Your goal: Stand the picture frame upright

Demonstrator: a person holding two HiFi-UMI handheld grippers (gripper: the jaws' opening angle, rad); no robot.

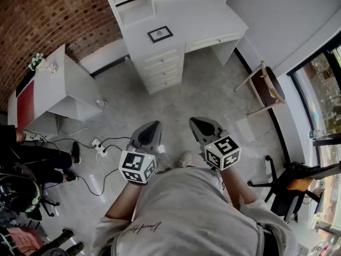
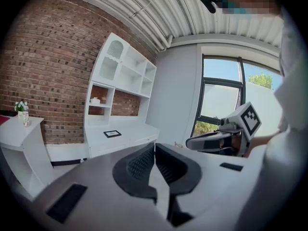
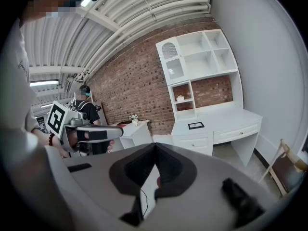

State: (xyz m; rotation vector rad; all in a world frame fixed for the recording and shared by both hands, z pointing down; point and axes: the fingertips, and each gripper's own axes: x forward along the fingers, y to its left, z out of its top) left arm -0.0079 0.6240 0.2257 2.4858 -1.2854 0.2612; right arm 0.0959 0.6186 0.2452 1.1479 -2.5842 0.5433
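Observation:
A small black picture frame (image 1: pixel 160 34) lies flat on the white desk (image 1: pixel 192 20) at the far side of the room; it shows too in the left gripper view as the frame (image 2: pixel 112 134) and in the right gripper view as the frame (image 3: pixel 196 125). Both grippers hover far from it, held close to the person's body. My left gripper (image 1: pixel 153 128) is shut with nothing between its jaws, its tips (image 2: pixel 154 146) meeting. My right gripper (image 1: pixel 198 125) is likewise shut and empty, its tips (image 3: pixel 155 147) touching.
A white shelf unit (image 1: pixel 133 1) rises on the desk's left end, above drawers (image 1: pixel 162 68). A low white cabinet (image 1: pixel 53 89) with a small plant (image 1: pixel 36 61) stands left. A wooden chair (image 1: pixel 264 89) is at right. Cables and a power strip (image 1: pixel 98 148) lie on the floor. A seated person (image 1: pixel 32 161) is at left.

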